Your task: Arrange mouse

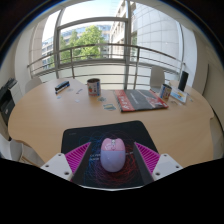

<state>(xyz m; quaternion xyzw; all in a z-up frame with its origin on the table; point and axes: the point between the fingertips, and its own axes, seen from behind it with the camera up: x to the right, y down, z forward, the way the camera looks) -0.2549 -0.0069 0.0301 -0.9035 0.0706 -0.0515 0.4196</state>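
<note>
A pale pink-white computer mouse [113,154] lies on a black mouse mat [92,134] at the near edge of a round wooden table [50,115]. My gripper [113,160] is open, with the mouse standing between the two fingers and a gap on each side. The left pink pad [78,157] and the right pink pad [148,157] flank it. The mouse rests on the mat on its own.
Beyond the mat a dark mug [94,87] stands mid-table. A red-covered magazine [140,99] lies to the right, and small items [62,87] lie at the far left. Chairs [182,82] stand around the table, with large windows behind.
</note>
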